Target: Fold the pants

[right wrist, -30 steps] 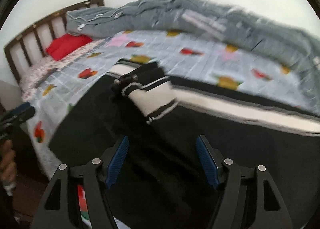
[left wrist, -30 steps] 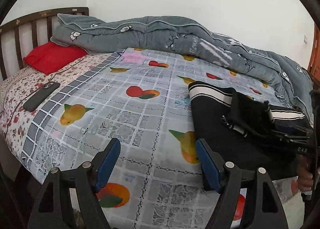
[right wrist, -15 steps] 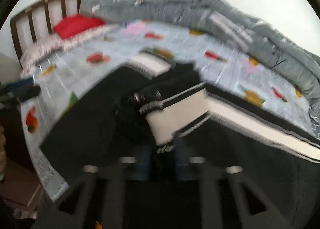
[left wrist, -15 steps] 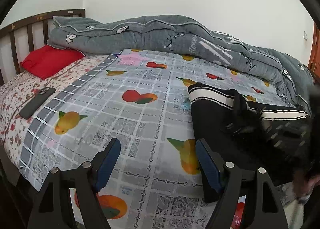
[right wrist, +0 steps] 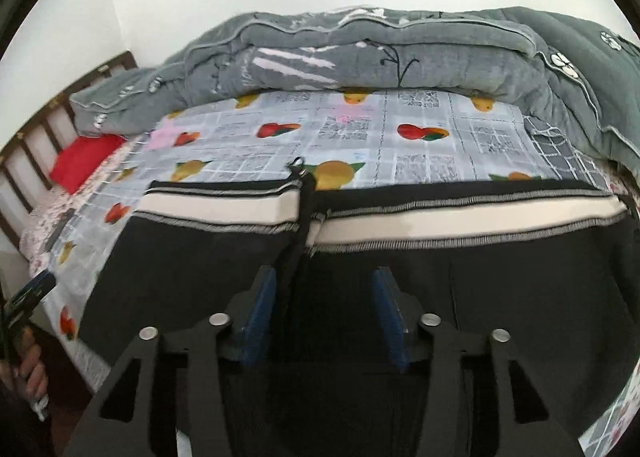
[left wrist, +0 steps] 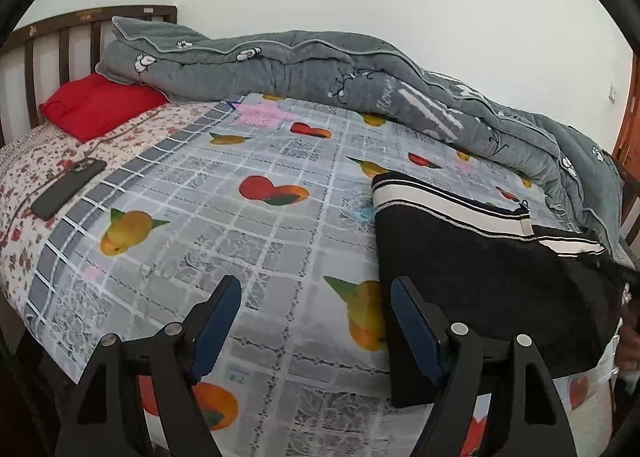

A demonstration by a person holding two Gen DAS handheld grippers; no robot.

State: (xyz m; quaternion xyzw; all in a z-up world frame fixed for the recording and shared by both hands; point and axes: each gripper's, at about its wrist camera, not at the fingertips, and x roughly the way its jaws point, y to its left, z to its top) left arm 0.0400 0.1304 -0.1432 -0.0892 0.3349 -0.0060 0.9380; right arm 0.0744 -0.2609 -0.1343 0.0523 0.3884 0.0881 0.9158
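On the bed's fruit-printed sheet [left wrist: 280,225] lie the black pants [right wrist: 192,257] with a white side stripe, folded, near the front edge. Over them the right gripper [right wrist: 324,317] has its jaws opening; no cloth is between the pads (only a black strap passes just beside the left pad). Beside the pants the left gripper [left wrist: 316,321] stands spread wide and empty over the sheet. A grey quilt [left wrist: 360,73] is bunched along the wall.

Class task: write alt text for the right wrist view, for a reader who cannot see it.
Black pants with a cream side stripe lie flat on a fruit-print bedsheet. The right gripper is above them, its jaws opening with nothing pinched between them. A bunched grey quilt lies behind.
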